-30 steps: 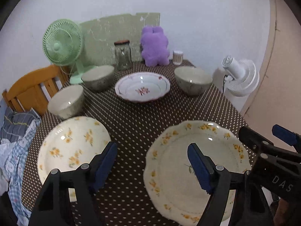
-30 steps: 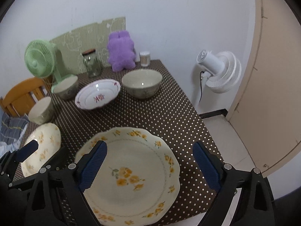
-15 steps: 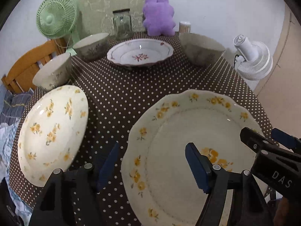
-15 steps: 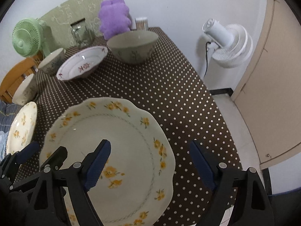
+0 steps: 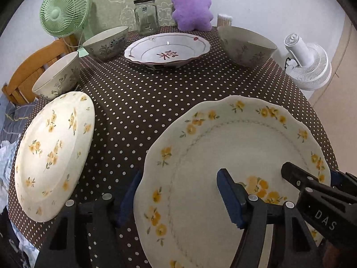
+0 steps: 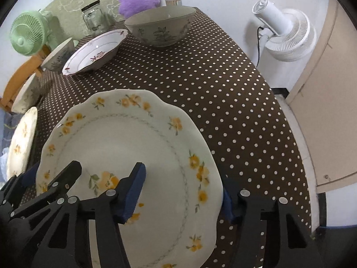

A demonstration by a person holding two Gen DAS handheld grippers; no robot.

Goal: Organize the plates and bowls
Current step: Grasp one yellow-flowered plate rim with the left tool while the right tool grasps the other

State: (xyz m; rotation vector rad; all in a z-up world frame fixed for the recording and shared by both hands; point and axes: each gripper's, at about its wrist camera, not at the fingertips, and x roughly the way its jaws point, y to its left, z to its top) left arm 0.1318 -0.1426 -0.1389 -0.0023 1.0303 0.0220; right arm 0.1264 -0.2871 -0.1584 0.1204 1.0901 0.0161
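Now, "DAS" on right gripper [image 5: 321, 218], both grippers closing w/ large floral plate [image 5: 234, 147] rim between, left gripper [image 5: 178, 194] grip unclear.

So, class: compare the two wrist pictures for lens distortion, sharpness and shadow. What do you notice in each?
Left wrist view: fisheye bends the table edges, dark corners frame the picture, and the big plate and green fan are both sharp. Right wrist view: the same curving bows the door; soft light, with only a faint shadow under the bowl.
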